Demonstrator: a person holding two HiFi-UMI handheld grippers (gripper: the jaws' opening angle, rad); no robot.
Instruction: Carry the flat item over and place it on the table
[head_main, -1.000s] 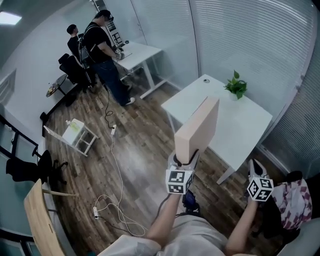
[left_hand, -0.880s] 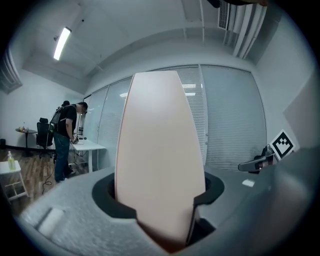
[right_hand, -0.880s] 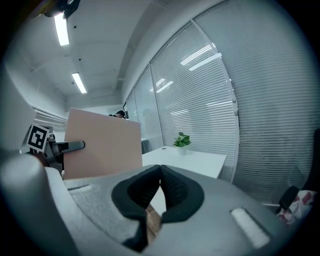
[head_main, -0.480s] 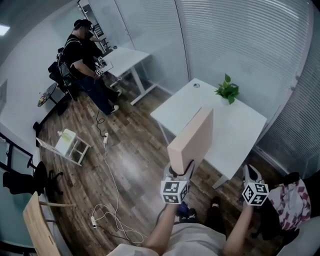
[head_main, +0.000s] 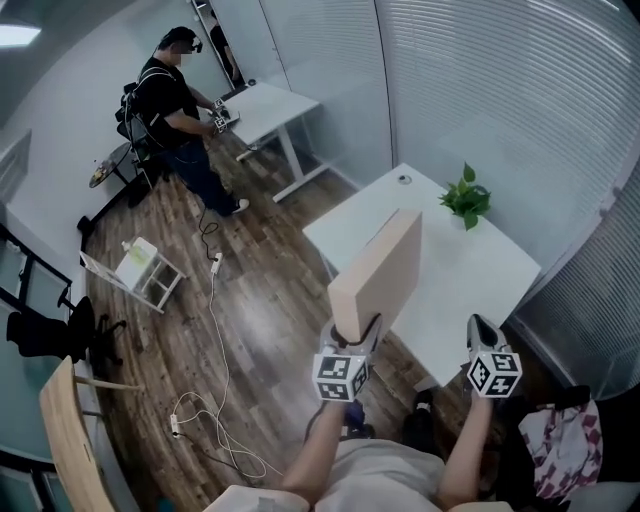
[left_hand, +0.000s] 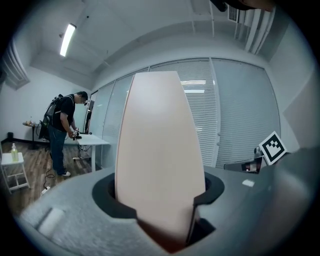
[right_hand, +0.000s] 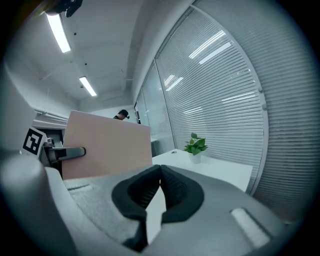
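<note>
A flat tan box (head_main: 378, 275) stands on edge in my left gripper (head_main: 352, 335), whose jaws are shut on its lower end. In the left gripper view the box (left_hand: 159, 150) fills the gap between the black pads (left_hand: 106, 197). It is held above the near left edge of the white table (head_main: 480, 285). My right gripper (head_main: 482, 335) hovers at the table's near side, jaws shut and empty. In the right gripper view the box (right_hand: 107, 145) shows at the left and the table (right_hand: 225, 170) lies ahead.
A small potted plant (head_main: 466, 199) stands at the table's far edge. A person (head_main: 175, 110) stands by a second white table (head_main: 270, 105) at the back left. A white cable (head_main: 215, 360) trails over the wooden floor, beside a small white rack (head_main: 135, 272). Blinds cover the glass wall.
The view has swung and the table now sits closer under the box. Both grippers have shifted slightly left and forward. The left gripper keeps its hold on the box.
</note>
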